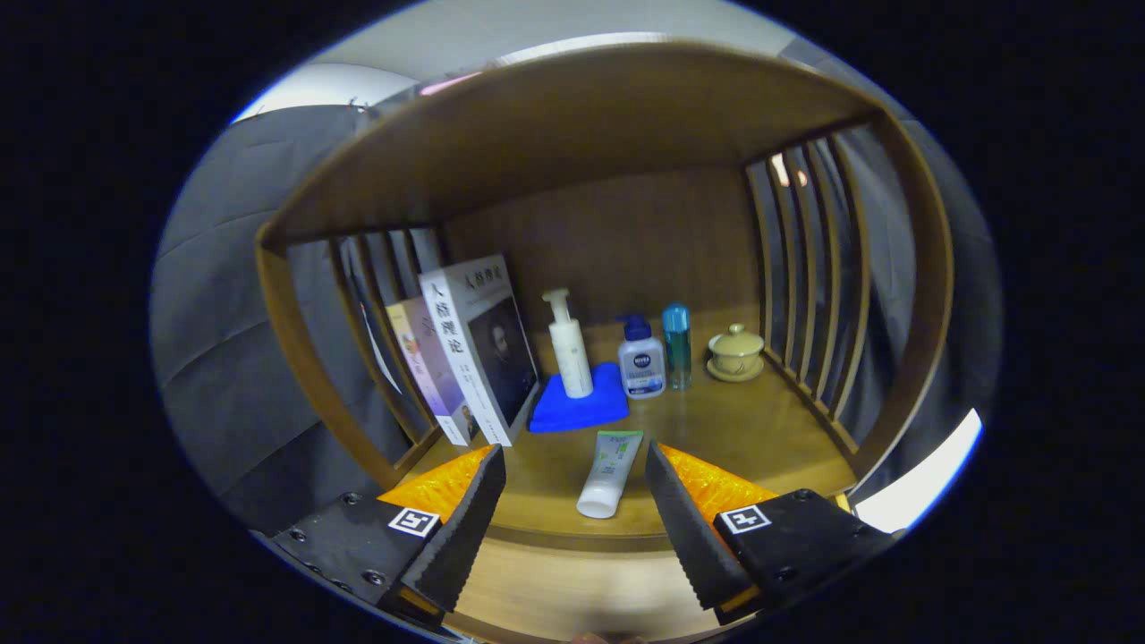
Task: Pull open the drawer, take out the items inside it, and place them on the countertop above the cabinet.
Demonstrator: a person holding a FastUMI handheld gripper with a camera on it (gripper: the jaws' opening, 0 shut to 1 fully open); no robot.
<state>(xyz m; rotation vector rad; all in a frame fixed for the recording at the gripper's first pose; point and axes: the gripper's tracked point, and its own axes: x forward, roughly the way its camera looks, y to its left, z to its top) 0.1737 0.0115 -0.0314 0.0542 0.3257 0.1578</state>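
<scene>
The shelf [742,429] is smooth brown wood with a soft shine. The tube [610,474] looks like shiny plastic, and so do the bottles [641,358]. The blue cloth [580,407] looks soft and matt. The books [479,349] have glossy paper covers. The little pot [736,351] looks glazed.

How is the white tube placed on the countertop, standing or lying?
Lying flat: the white tube rests lengthwise on the countertop, between the open fingers.

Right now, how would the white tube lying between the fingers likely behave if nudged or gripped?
The white tube lies flat on the countertop, so it may roll sideways. It looks like a soft squeeze tube, probably light and yielding. The hand-held gripper is open around it, not touching.
</scene>
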